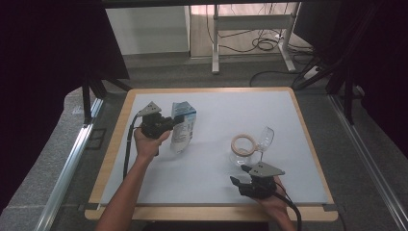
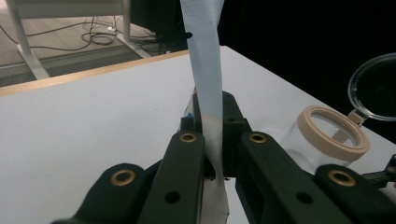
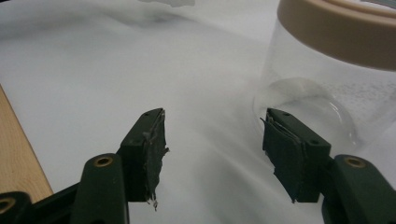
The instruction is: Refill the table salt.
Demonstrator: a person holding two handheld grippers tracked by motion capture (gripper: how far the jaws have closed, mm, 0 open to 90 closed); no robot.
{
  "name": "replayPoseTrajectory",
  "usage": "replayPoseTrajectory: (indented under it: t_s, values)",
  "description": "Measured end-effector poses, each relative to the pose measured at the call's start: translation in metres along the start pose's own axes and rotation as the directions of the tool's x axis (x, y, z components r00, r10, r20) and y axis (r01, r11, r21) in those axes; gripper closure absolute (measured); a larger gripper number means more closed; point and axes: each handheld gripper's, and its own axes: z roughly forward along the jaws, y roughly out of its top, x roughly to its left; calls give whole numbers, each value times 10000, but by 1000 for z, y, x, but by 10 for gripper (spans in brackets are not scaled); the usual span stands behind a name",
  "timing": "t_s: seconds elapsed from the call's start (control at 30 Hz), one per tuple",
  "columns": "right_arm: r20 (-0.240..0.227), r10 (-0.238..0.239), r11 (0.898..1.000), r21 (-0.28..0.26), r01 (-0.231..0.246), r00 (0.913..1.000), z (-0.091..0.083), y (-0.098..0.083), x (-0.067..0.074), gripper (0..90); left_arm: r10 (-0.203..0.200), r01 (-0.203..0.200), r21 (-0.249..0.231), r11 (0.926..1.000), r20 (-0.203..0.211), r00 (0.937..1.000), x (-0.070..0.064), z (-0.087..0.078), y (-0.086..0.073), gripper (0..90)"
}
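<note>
Glossy plastic pouch (image 1: 184, 126), clear glassy jar (image 1: 242, 150) with matt beige rim, matt white wood-edged table (image 1: 216, 163)

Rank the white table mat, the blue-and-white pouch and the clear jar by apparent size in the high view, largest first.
1. White table mat.
2. Blue-and-white pouch, clamped in the left gripper.
3. Clear jar, a little smaller than the pouch; its open lid is left out.

My right gripper (image 1: 239, 182) has open mat ahead-left; the jar (image 1: 241, 150) with its flipped-up lid (image 1: 265, 138) blocks ahead-right.
</note>
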Motion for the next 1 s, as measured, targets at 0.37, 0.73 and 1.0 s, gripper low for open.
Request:
replayPoseTrajectory:
  t_s: [0.37,0.73,1.0]
  values:
    - [-88,-233,9997,113,234,9997,12,7,13,383,171,-167,-133,9998,297,9994,-17,0,0,895]
    - [159,-140,9998,169,137,9998,21,11,17,382,393,-378,-221,9990,708,9967,-32,1,6,895]
    - [245,-142,9998,147,139,9996,25,16,19,382,463,-451,-159,9989,881,9950,-38,6,5,896]
